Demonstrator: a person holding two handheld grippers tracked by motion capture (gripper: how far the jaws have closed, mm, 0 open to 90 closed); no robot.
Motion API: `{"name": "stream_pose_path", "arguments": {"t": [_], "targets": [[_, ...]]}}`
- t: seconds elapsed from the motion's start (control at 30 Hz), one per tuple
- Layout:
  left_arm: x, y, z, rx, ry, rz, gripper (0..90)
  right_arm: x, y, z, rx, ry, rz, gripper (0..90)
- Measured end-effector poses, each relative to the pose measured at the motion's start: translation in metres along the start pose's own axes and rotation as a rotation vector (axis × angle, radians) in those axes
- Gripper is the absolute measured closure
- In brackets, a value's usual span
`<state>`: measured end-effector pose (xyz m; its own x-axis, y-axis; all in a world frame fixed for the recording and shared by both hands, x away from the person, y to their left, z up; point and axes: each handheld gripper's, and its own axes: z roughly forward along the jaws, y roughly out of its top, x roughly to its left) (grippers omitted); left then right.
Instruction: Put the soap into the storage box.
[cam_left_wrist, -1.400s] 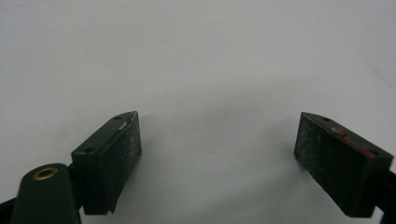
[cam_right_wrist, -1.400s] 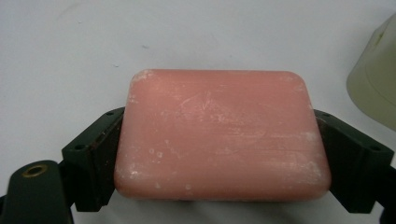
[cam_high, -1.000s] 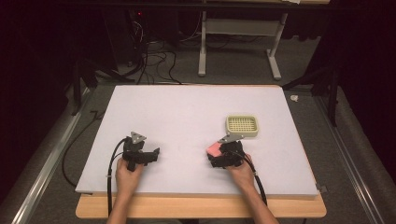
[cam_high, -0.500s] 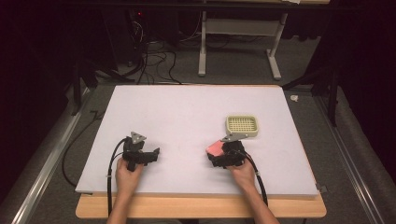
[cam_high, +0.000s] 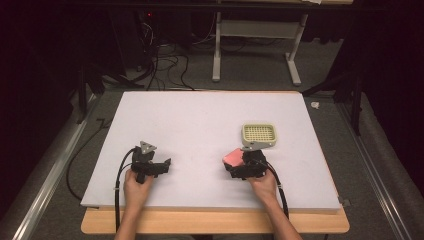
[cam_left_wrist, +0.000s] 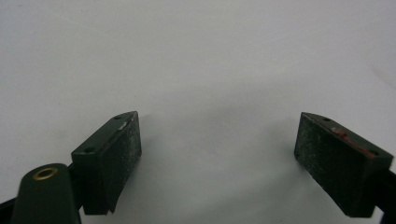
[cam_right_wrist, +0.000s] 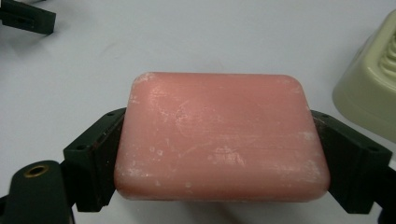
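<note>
Soap: pink bar, clamped by right gripper just short of dish. Left gripper: wide, empty, on table. Handling: keep level, centre over grid, lower before release.

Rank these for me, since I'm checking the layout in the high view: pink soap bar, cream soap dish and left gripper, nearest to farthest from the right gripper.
1. Pink soap bar, clamped in the right gripper.
2. Cream soap dish, just beyond it on the table.
3. Left gripper, across the table, jaws open.
</note>
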<state>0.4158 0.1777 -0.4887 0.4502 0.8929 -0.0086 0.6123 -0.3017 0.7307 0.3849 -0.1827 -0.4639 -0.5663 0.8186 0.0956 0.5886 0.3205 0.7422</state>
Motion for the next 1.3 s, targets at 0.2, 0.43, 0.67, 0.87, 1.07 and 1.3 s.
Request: {"name": "stream_pose_path", "arguments": {"t": [0.2, 0.43, 0.67, 0.87, 1.07, 1.3], "targets": [[0.000, 0.000, 0.000, 0.000, 0.000, 0.000, 15.3, -0.005, -0.001, -0.008, -0.007, -0.009, 0.001, 13.6], [0.000, 0.000, 0.000, 0.000, 0.000, 0.000, 15.3, -0.012, -0.004, -0.018, -0.015, -0.012, 0.023, 13.6], [0.000, 0.000, 0.000, 0.000, 0.000, 0.000, 15.3, -0.019, -0.007, -0.025, -0.022, -0.017, 0.037, 13.7], [0.000, 0.000, 0.000, 0.000, 0.000, 0.000, 15.3, -0.023, -0.009, -0.030, -0.027, -0.023, 0.044, 13.6], [0.000, 0.000, 0.000, 0.000, 0.000, 0.000, 15.3, -0.028, -0.010, -0.037, -0.032, -0.031, 0.060, 13.6], [0.000, 0.000, 0.000, 0.000, 0.000, 0.000, 15.3, -0.035, -0.013, -0.044, -0.034, -0.047, 0.076, 13.6]]}}
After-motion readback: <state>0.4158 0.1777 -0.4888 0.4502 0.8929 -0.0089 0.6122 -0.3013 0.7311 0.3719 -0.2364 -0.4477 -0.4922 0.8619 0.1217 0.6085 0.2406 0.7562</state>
